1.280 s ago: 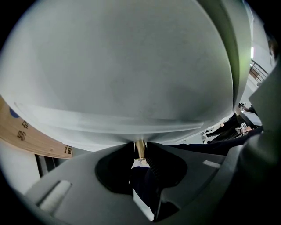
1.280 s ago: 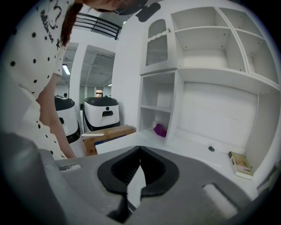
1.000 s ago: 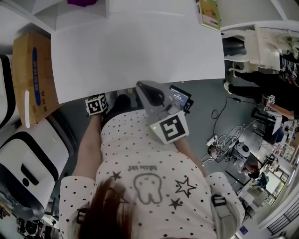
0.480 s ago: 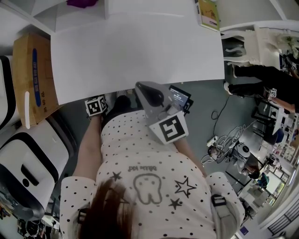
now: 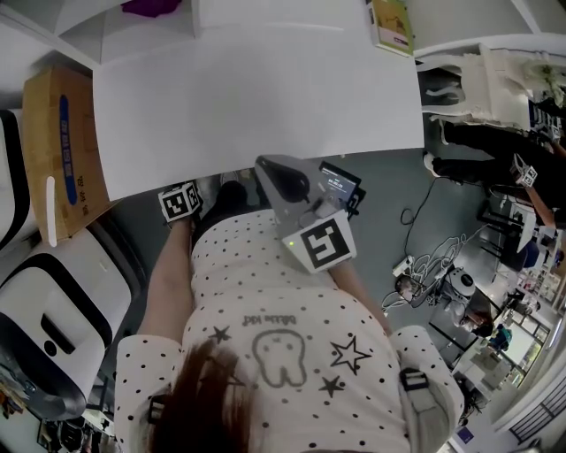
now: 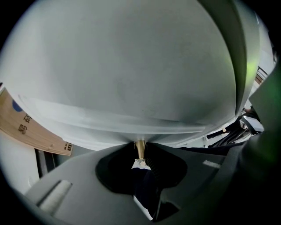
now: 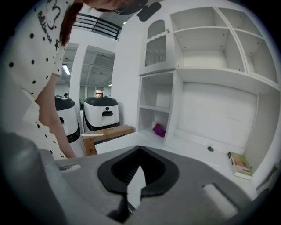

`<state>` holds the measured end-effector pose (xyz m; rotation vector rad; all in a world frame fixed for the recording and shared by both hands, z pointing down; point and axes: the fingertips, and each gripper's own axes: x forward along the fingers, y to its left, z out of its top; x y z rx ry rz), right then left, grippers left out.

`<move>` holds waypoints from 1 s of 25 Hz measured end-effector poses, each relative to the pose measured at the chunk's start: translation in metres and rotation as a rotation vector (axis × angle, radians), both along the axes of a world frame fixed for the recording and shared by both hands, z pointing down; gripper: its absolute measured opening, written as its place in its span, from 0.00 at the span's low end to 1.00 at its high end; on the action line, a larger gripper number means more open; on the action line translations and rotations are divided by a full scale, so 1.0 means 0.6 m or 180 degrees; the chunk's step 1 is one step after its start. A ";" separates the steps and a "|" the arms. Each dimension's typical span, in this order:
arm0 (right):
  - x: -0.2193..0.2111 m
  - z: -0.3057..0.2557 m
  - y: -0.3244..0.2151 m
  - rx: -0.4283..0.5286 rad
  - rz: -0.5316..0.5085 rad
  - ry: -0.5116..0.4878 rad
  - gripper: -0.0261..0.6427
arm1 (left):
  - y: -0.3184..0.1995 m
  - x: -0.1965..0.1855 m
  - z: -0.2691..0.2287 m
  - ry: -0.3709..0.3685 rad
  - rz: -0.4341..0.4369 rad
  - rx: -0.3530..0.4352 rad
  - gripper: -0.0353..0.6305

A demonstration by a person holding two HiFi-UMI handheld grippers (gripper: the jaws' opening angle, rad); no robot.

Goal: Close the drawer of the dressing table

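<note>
The dressing table's white top [image 5: 256,97] fills the upper head view. In the left gripper view its white drawer front [image 6: 131,74] looms close, with a small brass knob [image 6: 140,149] at its lower edge. My left gripper [image 6: 140,145] has the knob between its jaws, which are closing and lie against both sides of it. In the head view only its marker cube [image 5: 181,202] shows at the table's near edge. My right gripper [image 5: 263,164] hovers by the same edge, shut and empty [image 7: 140,148], and points over the tabletop toward the shelves.
A cardboard box [image 5: 62,142] and white wheeled machines [image 5: 53,318] stand to the left. White shelves [image 7: 206,39] rise behind the table, with a purple item [image 7: 159,130] and a small book [image 5: 393,26]. Cables [image 5: 424,265] and people are at the right.
</note>
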<state>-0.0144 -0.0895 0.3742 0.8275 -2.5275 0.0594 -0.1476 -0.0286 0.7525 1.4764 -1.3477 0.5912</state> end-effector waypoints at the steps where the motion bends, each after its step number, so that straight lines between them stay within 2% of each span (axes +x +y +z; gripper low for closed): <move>1: 0.000 0.001 0.001 -0.0009 0.0006 -0.0003 0.04 | 0.000 0.000 0.000 0.0012 -0.0018 0.0002 0.18; 17: 0.022 0.001 0.006 -0.0022 0.0107 -0.0088 0.04 | 0.000 0.002 0.001 0.0130 -0.0049 -0.0090 0.19; 25: 0.033 0.003 0.007 -0.0016 0.0189 -0.0103 0.04 | 0.002 0.003 0.000 -0.0038 0.0151 -0.0214 0.18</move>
